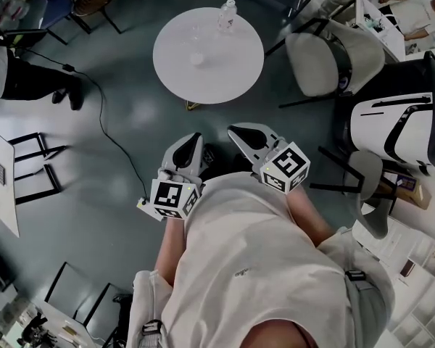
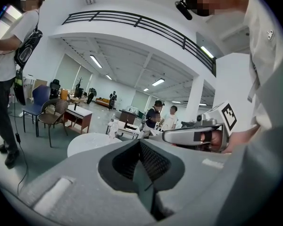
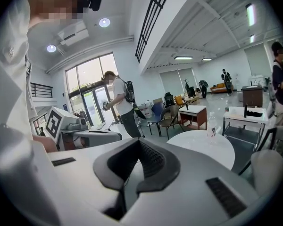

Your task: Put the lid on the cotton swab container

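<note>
The left gripper (image 1: 191, 142) and right gripper (image 1: 239, 131) sat closed, empty, mid-frame. Upper centre, on the round white surface (image 1: 232, 71), a small pale round item (image 1: 196, 59), probably the light plastic lid, would suit a rim pinch

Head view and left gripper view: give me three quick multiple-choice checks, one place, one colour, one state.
1. The water bottle stands: A on the floor; B on the round table, near its far edge; C on a chair.
2. The round table is: A black; B red; C white.
3. The left gripper has its jaws: A together, nothing between; B closed on the bottle; C wide apart.
Answers: B, the bottle rests on the tabletop; C, its top is plain white; A, the pads meet with no object.
</note>
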`<state>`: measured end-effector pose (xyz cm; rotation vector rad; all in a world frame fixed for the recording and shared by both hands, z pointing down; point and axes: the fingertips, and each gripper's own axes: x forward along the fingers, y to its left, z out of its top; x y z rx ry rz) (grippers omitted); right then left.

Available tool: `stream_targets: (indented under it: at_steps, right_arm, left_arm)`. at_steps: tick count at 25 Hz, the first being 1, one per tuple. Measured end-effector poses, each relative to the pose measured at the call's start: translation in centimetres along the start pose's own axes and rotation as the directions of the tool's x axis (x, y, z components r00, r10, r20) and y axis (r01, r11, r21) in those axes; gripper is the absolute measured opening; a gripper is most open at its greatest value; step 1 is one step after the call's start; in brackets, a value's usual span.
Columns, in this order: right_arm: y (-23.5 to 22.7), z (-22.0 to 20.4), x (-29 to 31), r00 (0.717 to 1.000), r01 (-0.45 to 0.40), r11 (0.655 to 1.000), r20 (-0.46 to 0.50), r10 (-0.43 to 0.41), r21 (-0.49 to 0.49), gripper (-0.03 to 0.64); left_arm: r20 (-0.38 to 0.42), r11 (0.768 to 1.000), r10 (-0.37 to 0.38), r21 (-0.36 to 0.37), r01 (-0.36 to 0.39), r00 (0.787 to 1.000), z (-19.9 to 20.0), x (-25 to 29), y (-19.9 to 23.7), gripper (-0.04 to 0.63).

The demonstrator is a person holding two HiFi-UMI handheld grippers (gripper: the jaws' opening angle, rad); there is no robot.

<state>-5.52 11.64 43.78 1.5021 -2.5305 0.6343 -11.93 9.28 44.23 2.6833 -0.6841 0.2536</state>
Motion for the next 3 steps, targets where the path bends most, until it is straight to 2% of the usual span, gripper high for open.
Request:
stream_targets:
  at_steps: [3]
  right_arm:
    - [-0.33, -0.03, -0.39, 1.0, 0.011, 1.0, 0.004, -0.011, -0.004, 0.005]
  left_arm:
    - [0.002, 1.0, -0.011, 0.012, 0.011, 1.0, 0.19, 0.36, -0.42, 0.009]
